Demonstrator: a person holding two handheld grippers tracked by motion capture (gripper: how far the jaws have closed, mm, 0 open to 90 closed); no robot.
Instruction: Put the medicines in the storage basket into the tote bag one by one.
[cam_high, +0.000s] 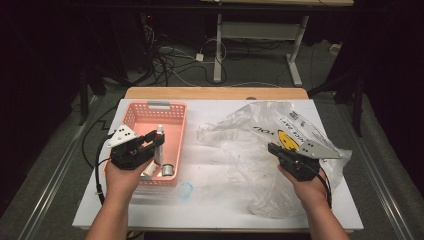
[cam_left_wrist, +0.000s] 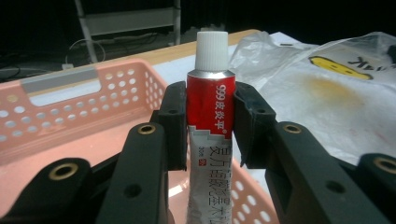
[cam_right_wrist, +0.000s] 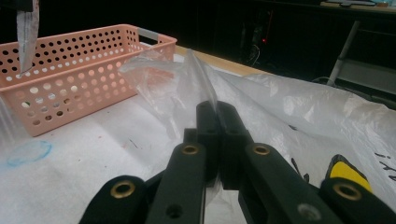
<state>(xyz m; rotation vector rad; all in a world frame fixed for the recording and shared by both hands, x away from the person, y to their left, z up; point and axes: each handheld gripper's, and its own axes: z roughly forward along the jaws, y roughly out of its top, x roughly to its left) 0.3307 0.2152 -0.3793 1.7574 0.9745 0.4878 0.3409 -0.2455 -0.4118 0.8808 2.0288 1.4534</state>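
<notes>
A red and white ointment tube (cam_left_wrist: 208, 100) with a white ribbed cap stands upright between the jaws of my left gripper (cam_left_wrist: 208, 128), which is shut on it. In the high view the left gripper (cam_high: 154, 144) holds the tube (cam_high: 159, 136) over the pink perforated basket (cam_high: 134, 114) at the table's left. My right gripper (cam_high: 273, 148) sits at the right, shut on a fold of the clear plastic bag (cam_high: 250, 130). In the right gripper view the thin film of the bag (cam_right_wrist: 196, 79) rises from between the closed jaws of the right gripper (cam_right_wrist: 217, 116).
A small silver round tin (cam_high: 167, 170) and a white item (cam_high: 148, 173) lie in the basket's near end. A blue ring mark (cam_high: 185, 190) is on the white table cover in front of the basket. The bag carries a yellow print (cam_high: 286, 140). Cables and desk legs stand on the floor beyond.
</notes>
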